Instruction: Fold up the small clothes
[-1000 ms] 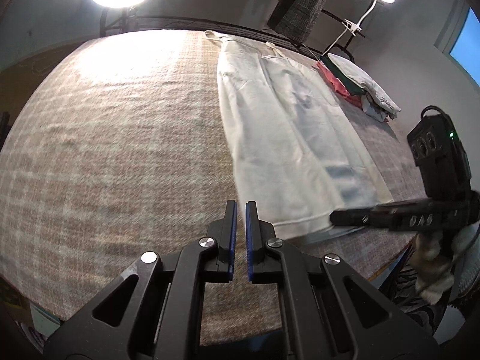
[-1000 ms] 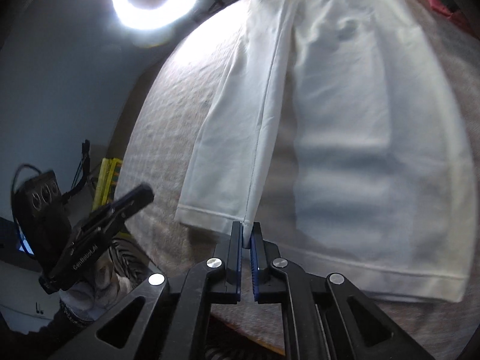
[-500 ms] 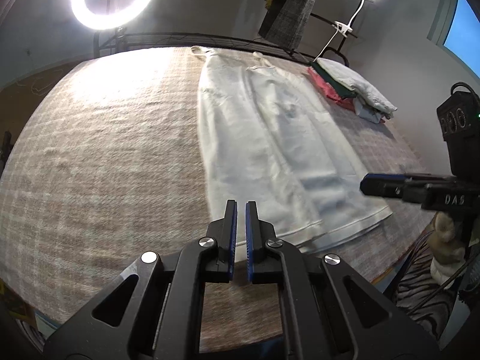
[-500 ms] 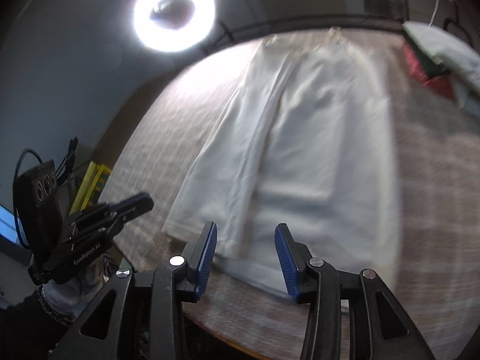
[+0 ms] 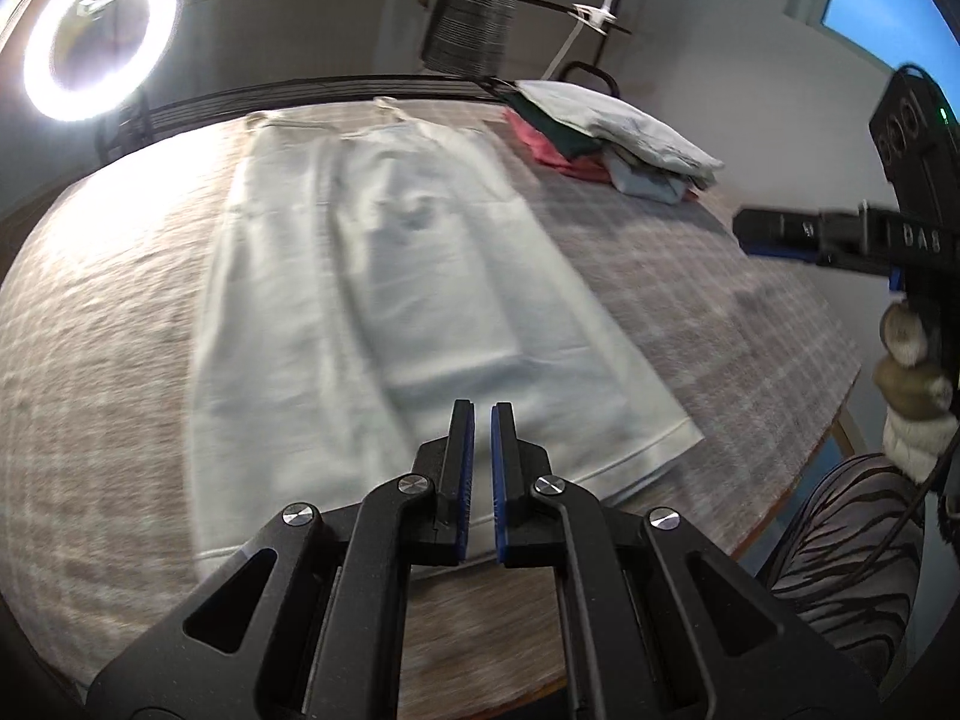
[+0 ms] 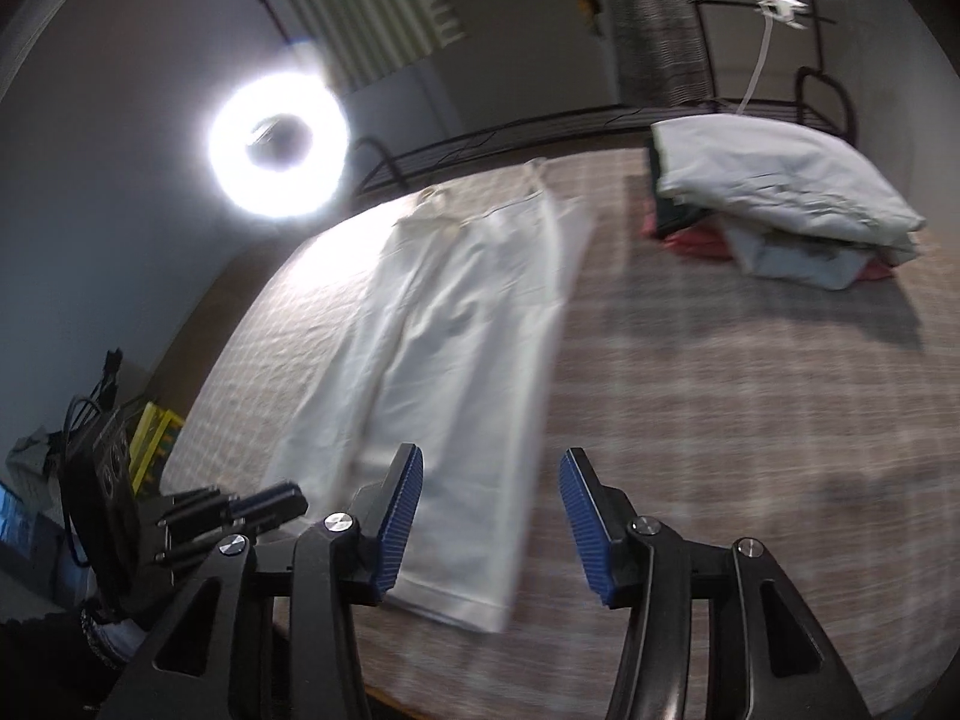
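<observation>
A long white garment [image 5: 384,300] lies flat on the checked table, folded lengthwise, its hem at the near edge; it also shows in the right wrist view [image 6: 456,372]. My left gripper [image 5: 482,414] is shut and empty, just above the hem. My right gripper [image 6: 489,474] is open and empty, held above the garment's near right corner. It appears in the left wrist view [image 5: 780,234] off to the right, clear of the cloth.
A stack of folded clothes [image 6: 774,204] sits at the table's far right, also in the left wrist view [image 5: 612,144]. A ring light [image 5: 99,36] stands behind the far left edge. The table's near edge [image 5: 798,516] runs just below the hem.
My right gripper opened, let go of the garment's folded edge and lifted up and back to the right. My left gripper, still shut, swung right over the hem.
</observation>
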Demonstrator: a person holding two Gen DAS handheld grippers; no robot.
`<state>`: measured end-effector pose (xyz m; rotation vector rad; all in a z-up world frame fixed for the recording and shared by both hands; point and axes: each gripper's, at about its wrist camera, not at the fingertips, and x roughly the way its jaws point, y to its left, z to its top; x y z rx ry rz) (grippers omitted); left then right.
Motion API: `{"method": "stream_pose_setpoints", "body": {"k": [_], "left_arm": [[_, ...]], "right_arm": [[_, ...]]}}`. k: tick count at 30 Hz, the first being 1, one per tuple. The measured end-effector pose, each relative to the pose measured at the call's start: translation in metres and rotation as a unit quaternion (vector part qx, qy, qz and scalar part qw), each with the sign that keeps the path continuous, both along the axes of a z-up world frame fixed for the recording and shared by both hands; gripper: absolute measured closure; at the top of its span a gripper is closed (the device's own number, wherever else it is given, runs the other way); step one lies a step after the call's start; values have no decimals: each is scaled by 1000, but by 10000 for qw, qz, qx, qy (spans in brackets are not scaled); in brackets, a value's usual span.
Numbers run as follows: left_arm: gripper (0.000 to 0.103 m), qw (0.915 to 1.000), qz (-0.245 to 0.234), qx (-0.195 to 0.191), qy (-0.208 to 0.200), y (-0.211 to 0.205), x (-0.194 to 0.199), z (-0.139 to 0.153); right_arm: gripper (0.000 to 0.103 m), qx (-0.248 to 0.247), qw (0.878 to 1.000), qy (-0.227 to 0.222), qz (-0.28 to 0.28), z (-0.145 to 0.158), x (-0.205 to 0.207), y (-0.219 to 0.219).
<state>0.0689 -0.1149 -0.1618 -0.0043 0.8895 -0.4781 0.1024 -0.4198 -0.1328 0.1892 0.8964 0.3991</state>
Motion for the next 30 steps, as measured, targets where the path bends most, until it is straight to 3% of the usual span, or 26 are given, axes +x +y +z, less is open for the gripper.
{"method": "stream_pose_setpoints", "body": {"k": [11,13,15,17,24,28,30], "left_arm": [[101,9965,-741,25,398,-75,-14,-19],[94,9951,-866,23,473,-86,-16,-22],[70,9945,-942,52,461,-97,-19,-23],[65,9942,-997,106,399,-103,-22,-25],[65,9921,-1129,345,431,-121,-23,-35],[67,9938,-912,578,282,-122,-19,-40],[99,9947,-850,508,285,-118,-14,-39]], "right_arm": [[50,-74,9999,93,-109,-6,41,-56],[50,-40,9998,154,-93,-9,52,-60],[50,5,9998,202,-34,-13,65,-63],[50,43,9997,233,6,-16,77,-63],[50,278,9987,425,13,-27,120,-62],[50,375,9980,511,57,-33,143,-53],[50,411,9975,564,90,-37,154,-45]]}}
